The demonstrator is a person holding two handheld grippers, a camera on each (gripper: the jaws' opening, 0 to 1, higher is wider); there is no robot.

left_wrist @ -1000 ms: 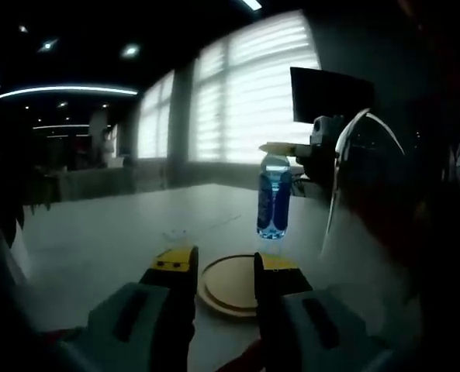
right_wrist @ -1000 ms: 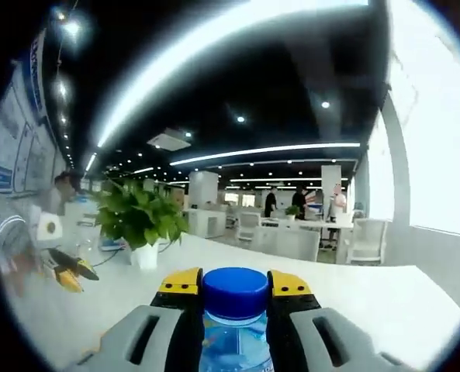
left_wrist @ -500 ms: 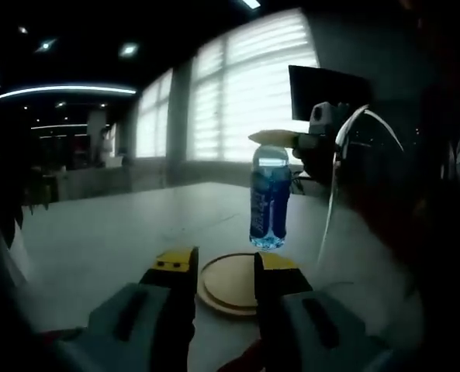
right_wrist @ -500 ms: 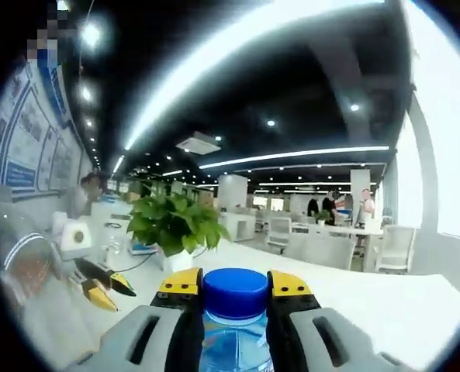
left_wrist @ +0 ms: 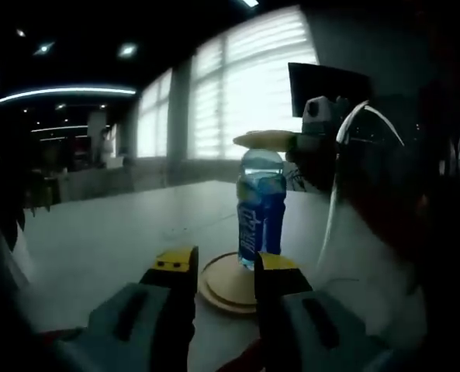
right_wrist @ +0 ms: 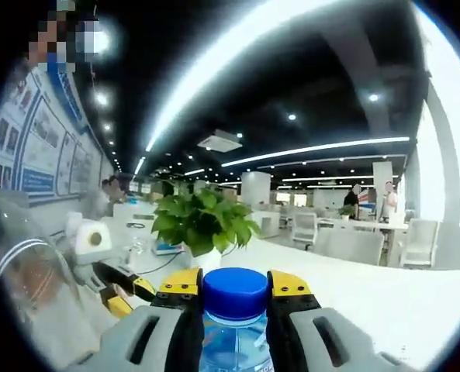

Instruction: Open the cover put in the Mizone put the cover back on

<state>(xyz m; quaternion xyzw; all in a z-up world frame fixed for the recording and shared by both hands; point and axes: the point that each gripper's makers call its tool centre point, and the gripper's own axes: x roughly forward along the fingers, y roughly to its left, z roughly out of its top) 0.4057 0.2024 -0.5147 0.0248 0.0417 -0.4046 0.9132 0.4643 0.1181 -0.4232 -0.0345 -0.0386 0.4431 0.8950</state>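
Right gripper (right_wrist: pixel 235 288) clenched on the neck of the bottle (left_wrist: pixel 259 209), jaws flanking the blue cap (right_wrist: pixel 235 292). Bottle hangs in the air, just above the round wooden lid (left_wrist: pixel 228 283), which lies flat on the white table (left_wrist: pixel 105 248). Left gripper (left_wrist: pixel 220 267) near the lid, jaws apart, nothing between them.

Risks, as judged from here:
- Grip is high, at the neck only; the body may swing or slip if the hand tilts.
- No open container visible beside the lid, so the drop spot is unclear; bottle could be set on the lid and topple.
- Left gripper close under the bottle; collision possible.
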